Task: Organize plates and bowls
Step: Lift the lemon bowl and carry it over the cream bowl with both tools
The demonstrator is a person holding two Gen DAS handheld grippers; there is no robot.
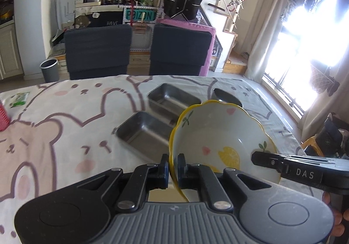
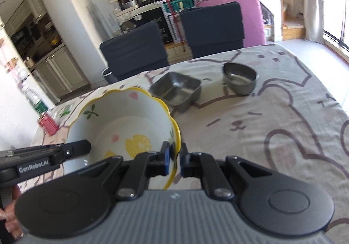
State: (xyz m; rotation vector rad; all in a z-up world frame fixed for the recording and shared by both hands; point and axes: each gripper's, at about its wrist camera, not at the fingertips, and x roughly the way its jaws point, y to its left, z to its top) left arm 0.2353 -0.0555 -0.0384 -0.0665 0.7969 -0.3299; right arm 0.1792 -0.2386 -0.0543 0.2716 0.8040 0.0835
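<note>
A white ceramic bowl [image 1: 220,134] with a yellow scalloped rim and lemon pattern is held above the table by both grippers. My left gripper [image 1: 173,166] is shut on its left rim. My right gripper [image 2: 175,160] is shut on the bowl's [image 2: 122,126] right rim. The right gripper shows from the side in the left wrist view [image 1: 294,167], and the left gripper in the right wrist view [image 2: 54,154]. Two rectangular steel trays [image 1: 146,132] [image 1: 172,97] and a round steel bowl [image 1: 226,96] sit on the table beyond.
The table has a bear-print cloth [image 1: 65,126]. A red basket [image 2: 49,125], a green packet [image 1: 19,100] and a bottle [image 2: 36,101] are at the left end. Two dark chairs [image 1: 98,49] stand at the far edge, a bin [image 1: 50,69] behind.
</note>
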